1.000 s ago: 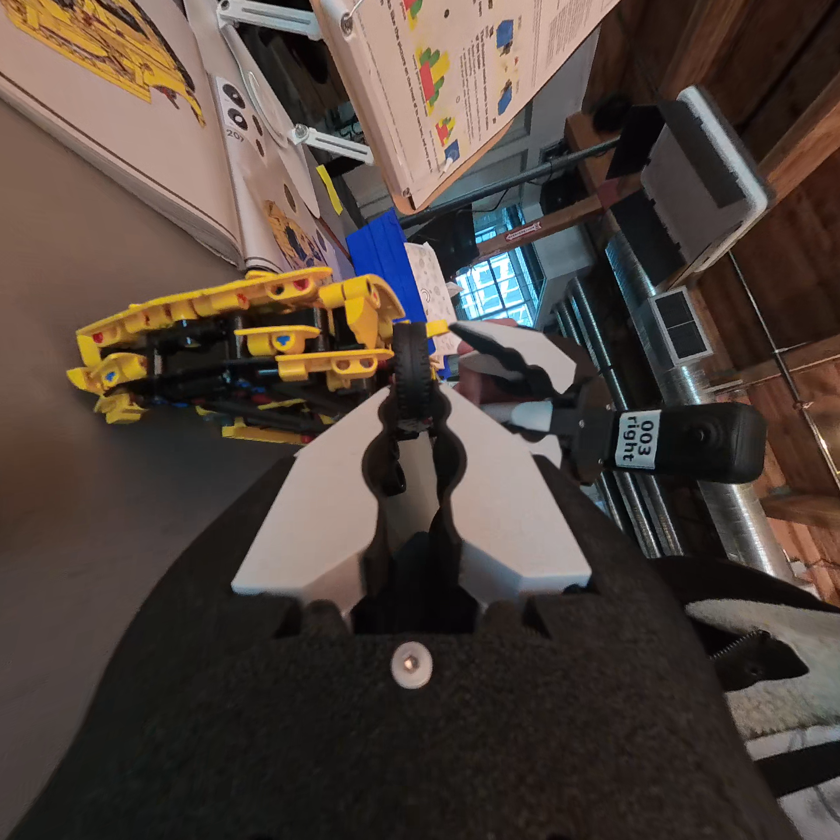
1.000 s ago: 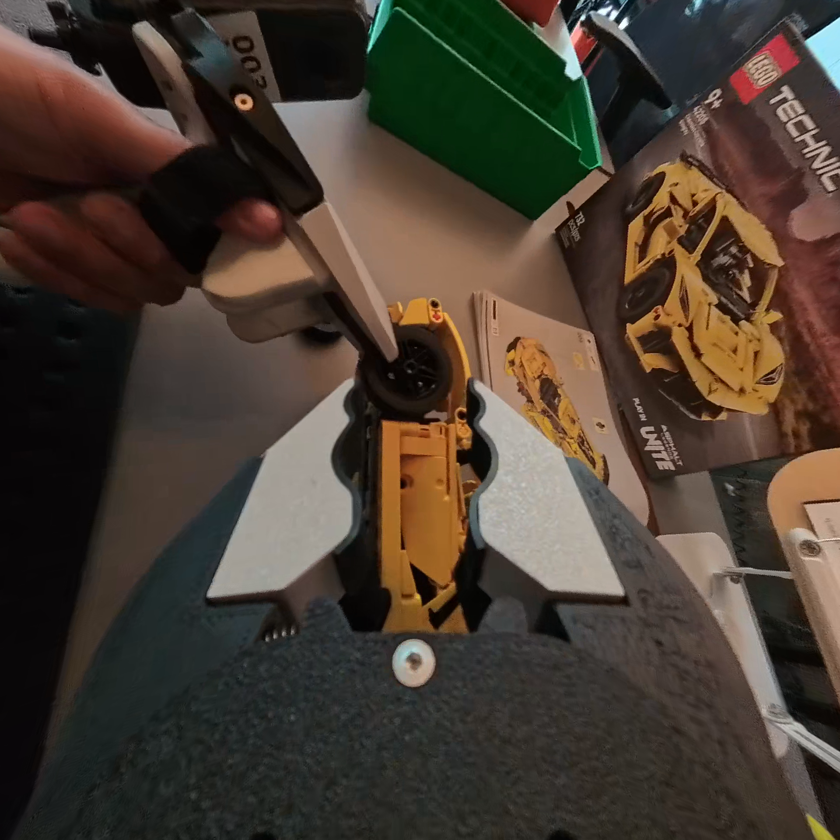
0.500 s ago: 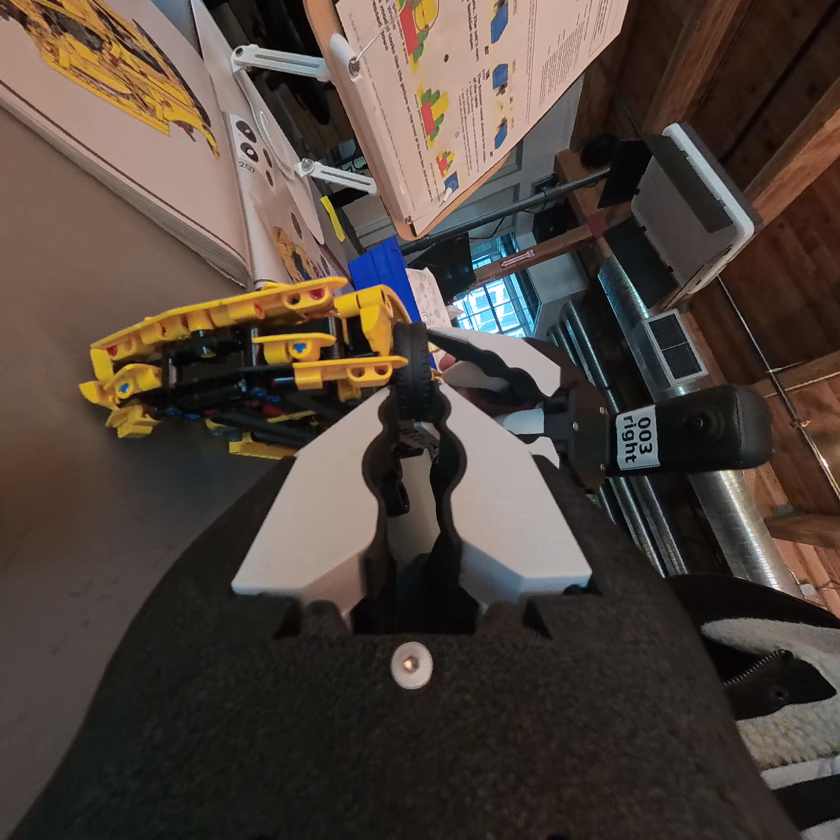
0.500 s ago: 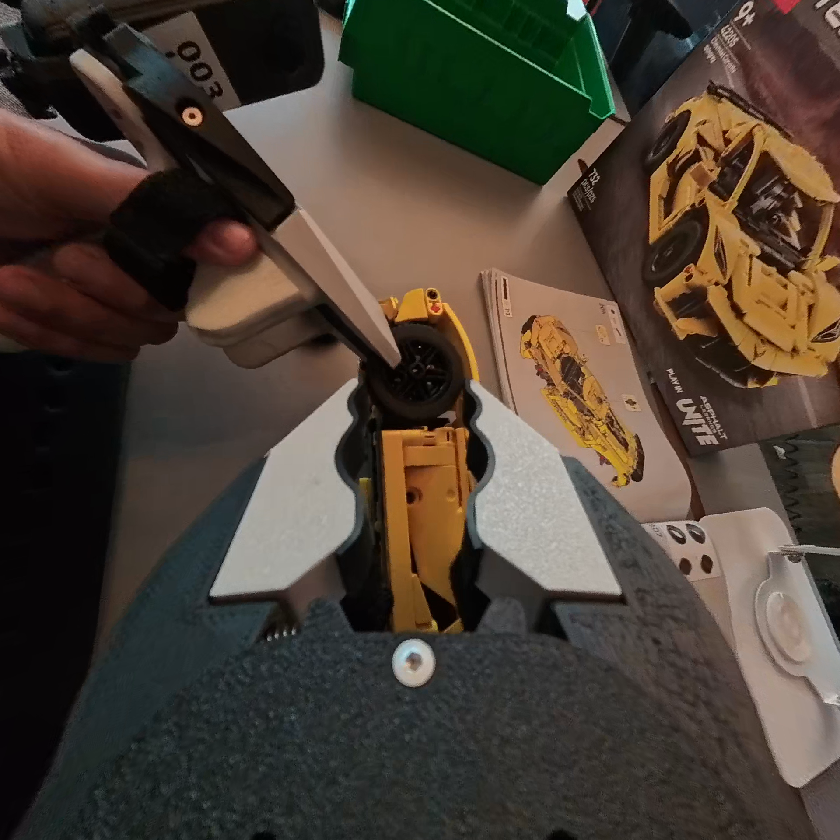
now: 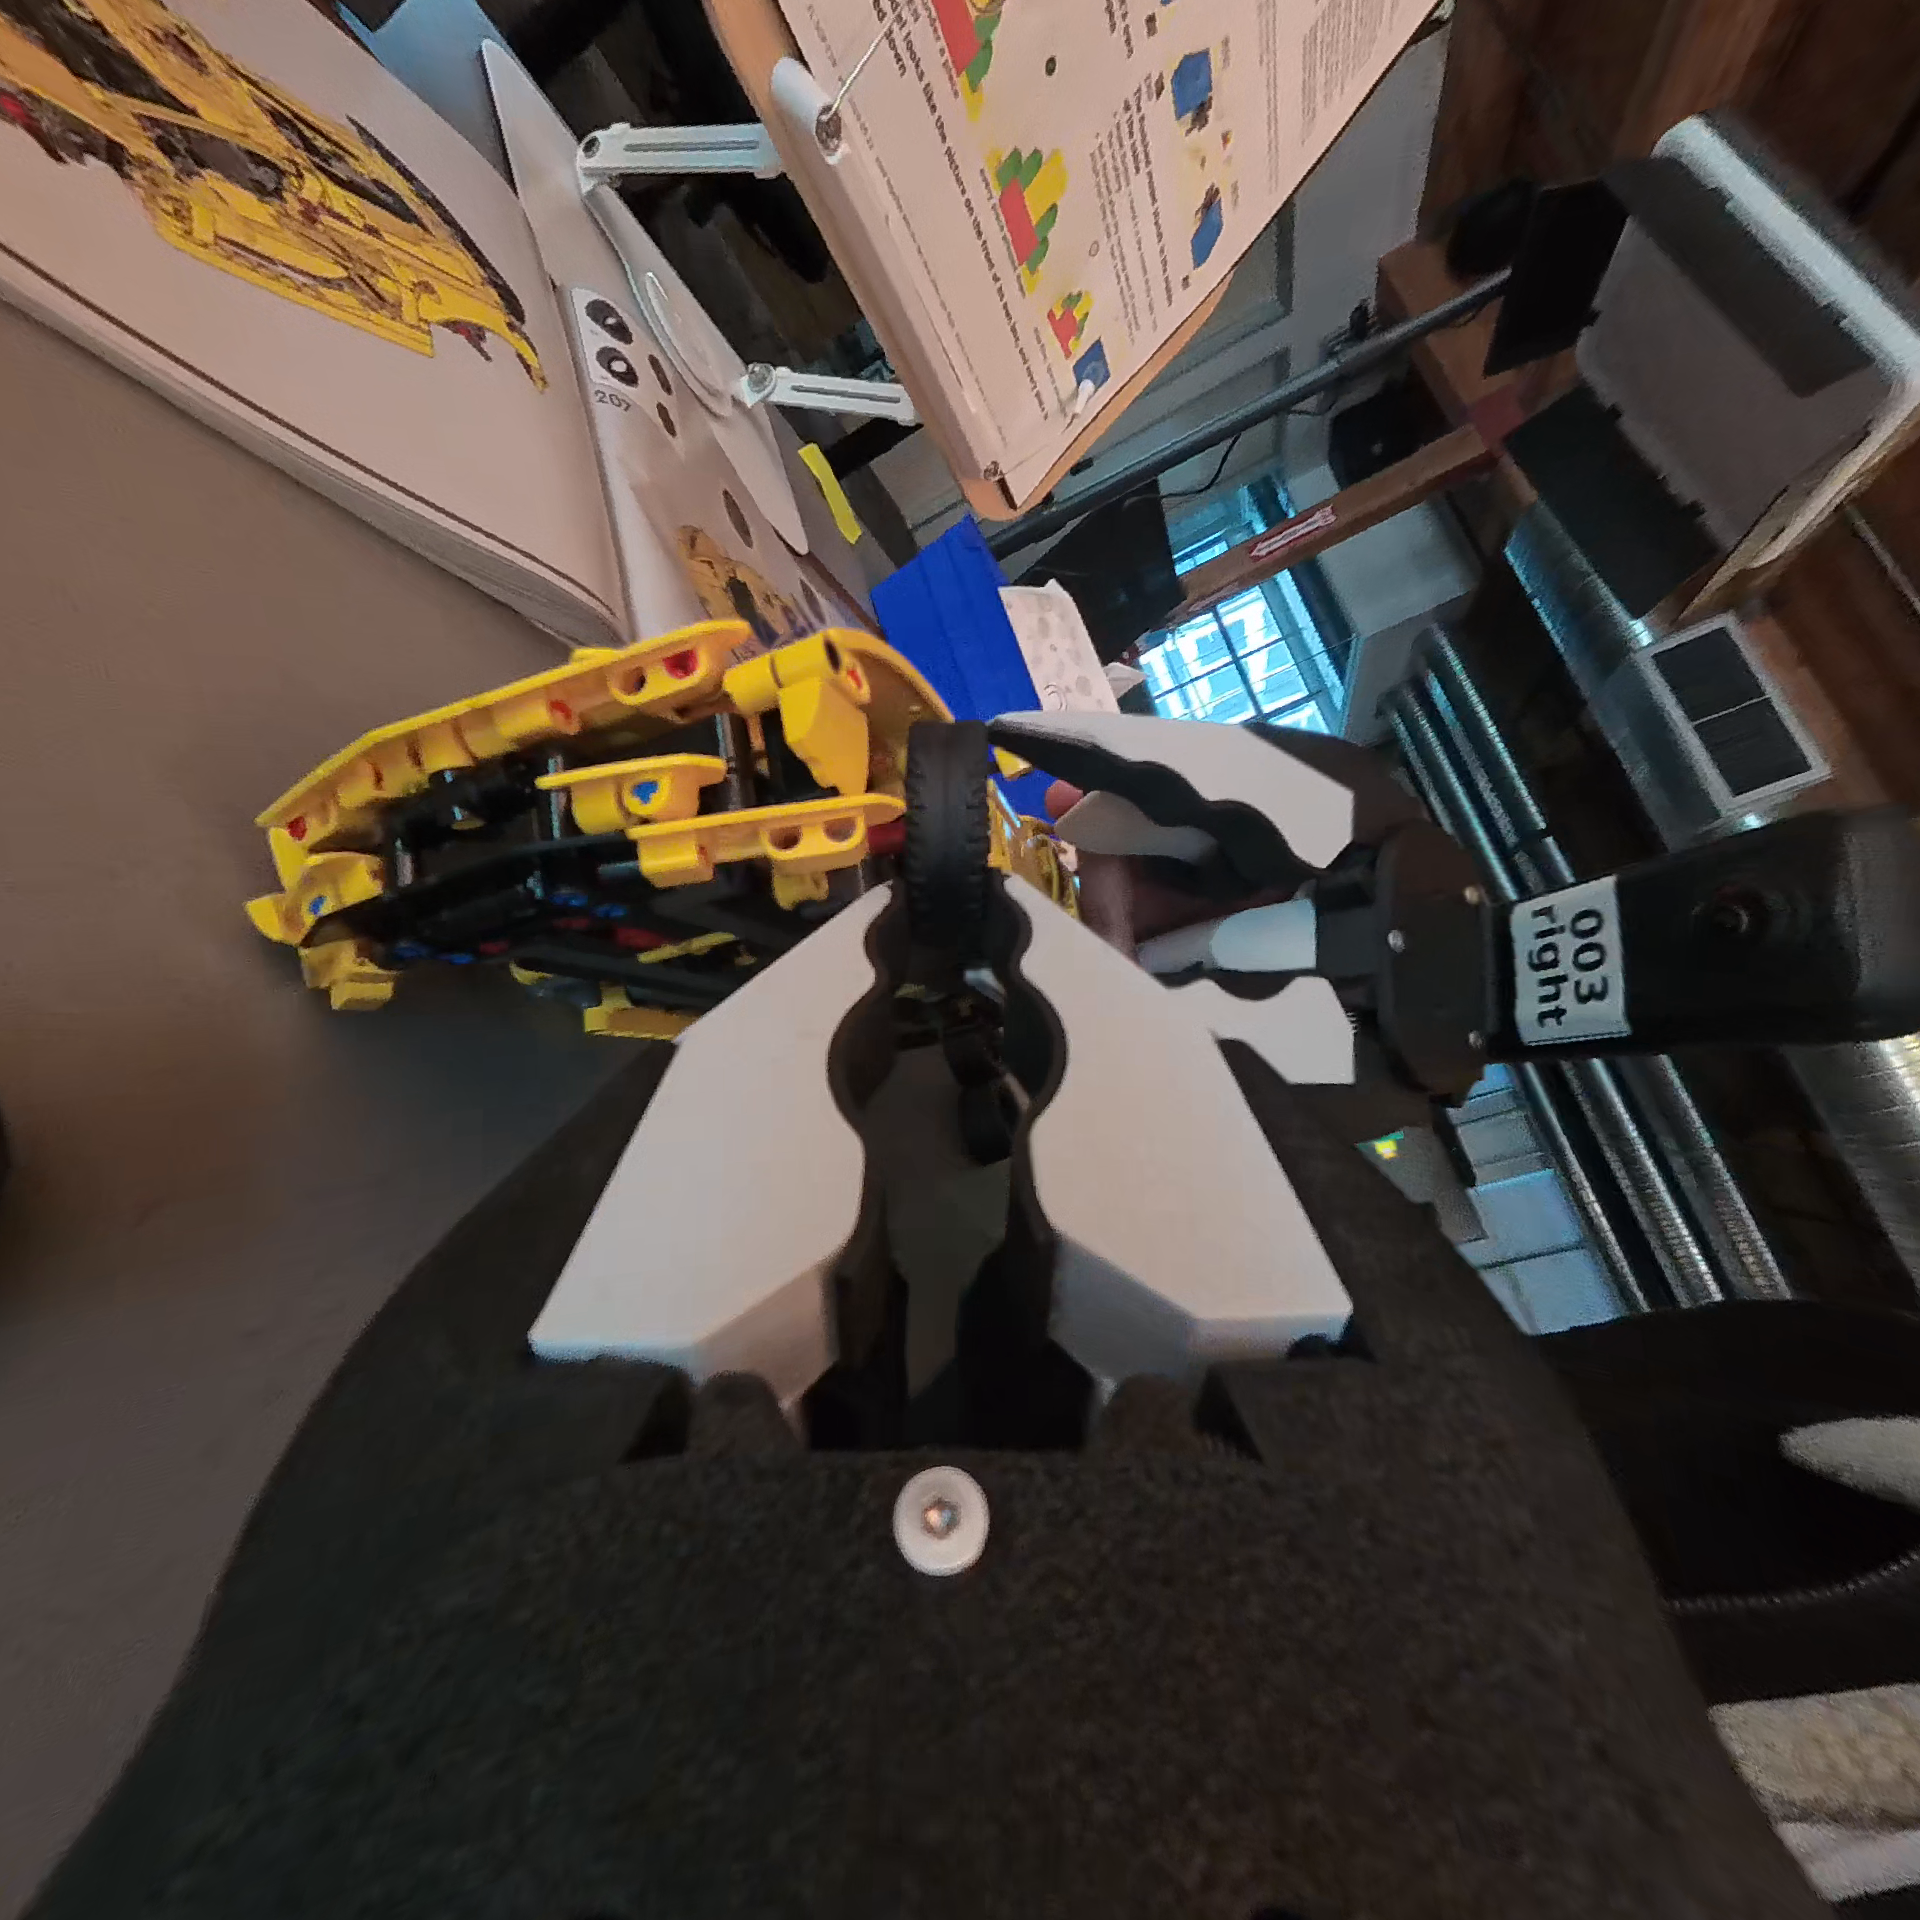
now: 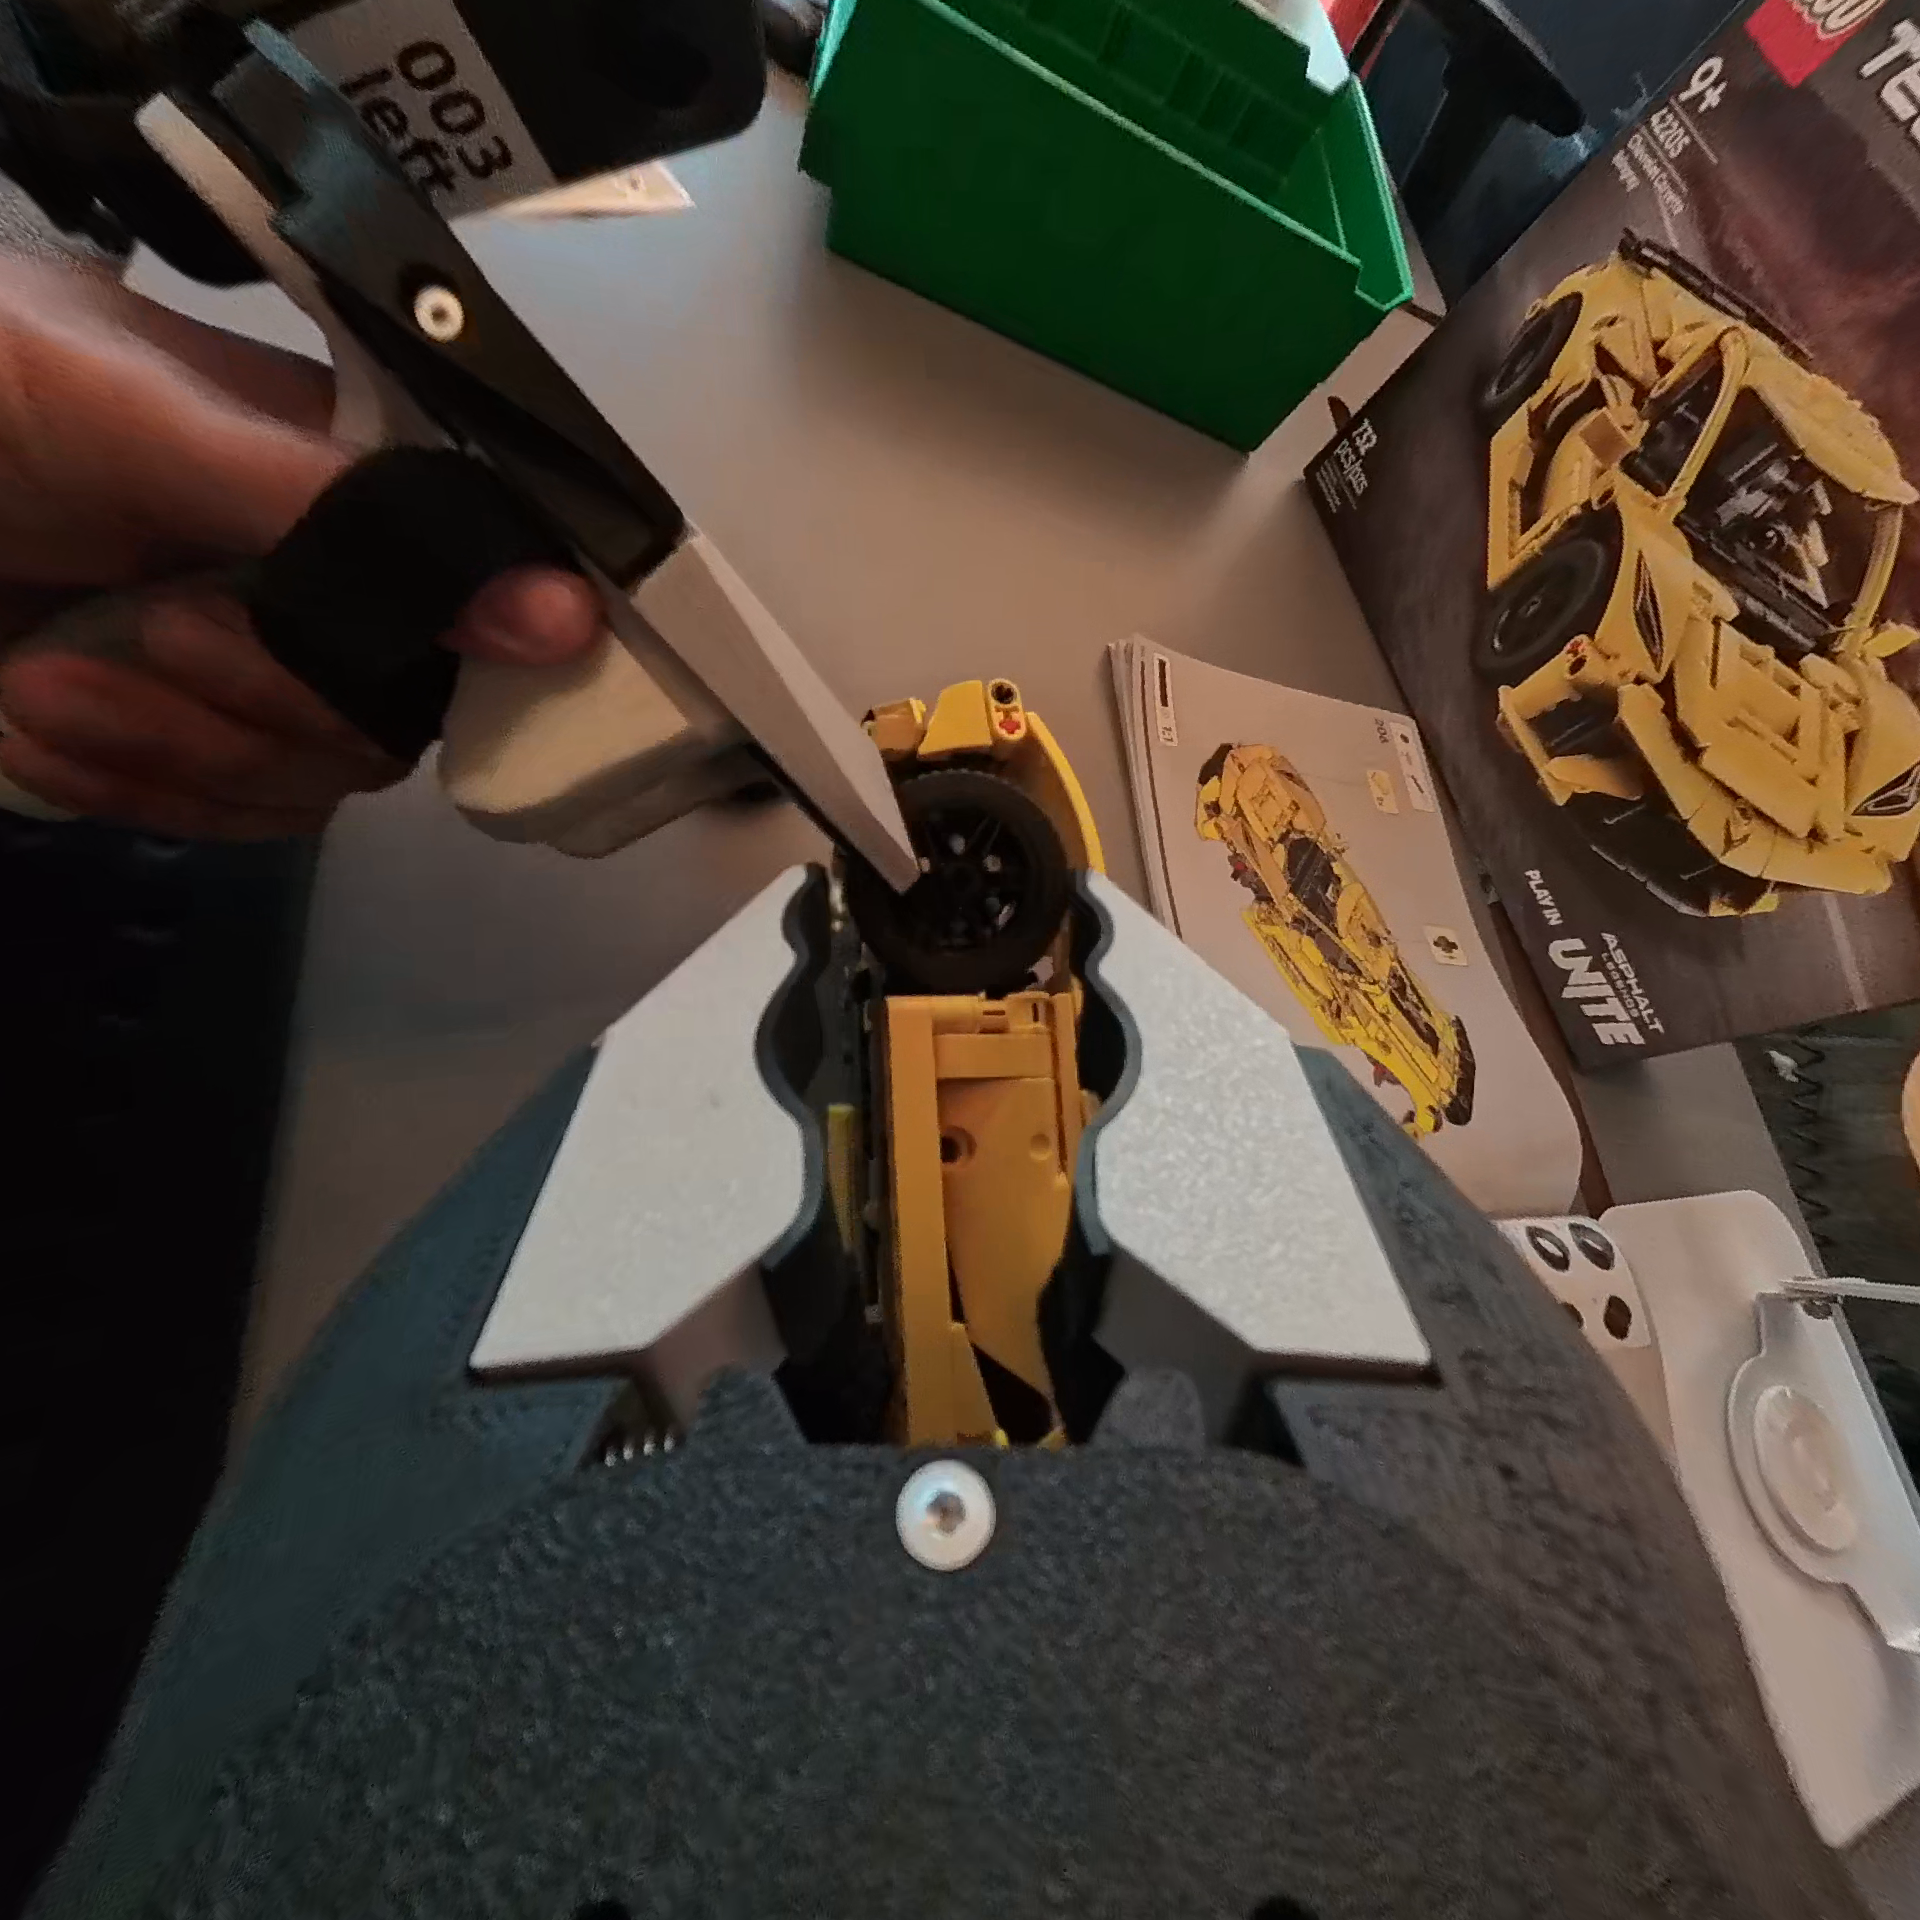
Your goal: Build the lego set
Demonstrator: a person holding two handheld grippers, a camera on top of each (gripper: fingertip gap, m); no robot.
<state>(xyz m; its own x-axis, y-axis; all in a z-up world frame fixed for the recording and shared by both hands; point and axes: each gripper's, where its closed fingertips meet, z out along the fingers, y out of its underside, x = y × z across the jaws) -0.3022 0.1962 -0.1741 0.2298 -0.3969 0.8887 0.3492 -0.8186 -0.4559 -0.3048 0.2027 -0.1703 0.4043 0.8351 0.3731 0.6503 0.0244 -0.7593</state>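
Observation:
A part-built yellow lego car (image 5: 582,810) lies on its side, one end on the grey table (image 5: 156,1039). My left gripper (image 5: 951,904) is shut on a black wheel (image 5: 945,821), held edge-on against the car's near end. In the right wrist view my right gripper (image 6: 951,904) is shut on the yellow car body (image 6: 977,1164). The wheel (image 6: 997,904) sits in the car's wheel arch just past its fingertips. The left gripper (image 6: 873,831) comes in from the upper left, held by a hand (image 6: 156,582). The right gripper (image 5: 1039,790) also shows in the left wrist view.
A green bin (image 6: 1091,208) stands at the back. The dark set box (image 6: 1662,623) and an instruction booklet (image 6: 1299,883) lie to the right; the booklet also shows in the left wrist view (image 5: 260,291). A white stand base (image 6: 1766,1455) is at right, a clipboard with a printed sheet (image 5: 1039,208) above it, and a blue bin (image 5: 945,623) beyond. My two grippers' fingertips are within a few centimetres of each other.
Both grippers keep their holds. The wheel stays at the wheel arch while the car and both grippers shift slightly, so the box and booklet slide in the right wrist view.

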